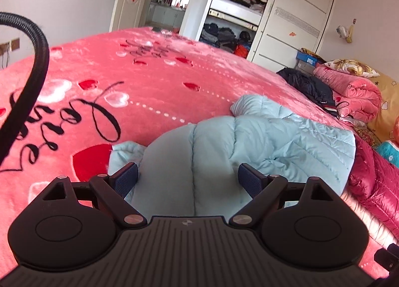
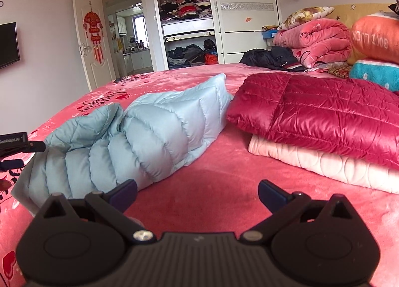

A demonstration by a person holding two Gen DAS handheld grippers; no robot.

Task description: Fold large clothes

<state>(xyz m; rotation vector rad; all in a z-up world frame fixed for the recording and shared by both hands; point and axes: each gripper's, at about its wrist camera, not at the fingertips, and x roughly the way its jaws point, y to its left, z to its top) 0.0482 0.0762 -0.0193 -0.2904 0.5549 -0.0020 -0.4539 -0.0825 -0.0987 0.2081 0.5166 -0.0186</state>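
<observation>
A wide bed covered by a plush pink blanket with red hearts and black looping script fills both views. Beyond its far edge stand a white wardrobe with one bay open onto stacked clothes, a white door hung with a red ornament, and a doorway into a bright kitchen. A dark screen is on the wall at the left of the right wrist view.

The light blue quilted jacket lies partly bundled on the blanket near the bed's near edge, its padded panels bunched and one part standing up toward the far side. Just beside it toward the head of the bed lies a folded shiny crimson jacket on top of a pale pink quilted piece. Farther back are a heap of dark clothing, rolled pink bedding and cushions against a yellow headboard.

The left gripper hovers over the blue jacket, jaws spread wide with nothing between them. The right gripper sits low over bare blanket beside the jacket, jaws likewise spread and empty.

The blue jacket's near end is hidden behind the gripper bodies, so its sleeves and collar cannot be told apart. A black hose crosses the left wrist view, cut off at the frame edge.
</observation>
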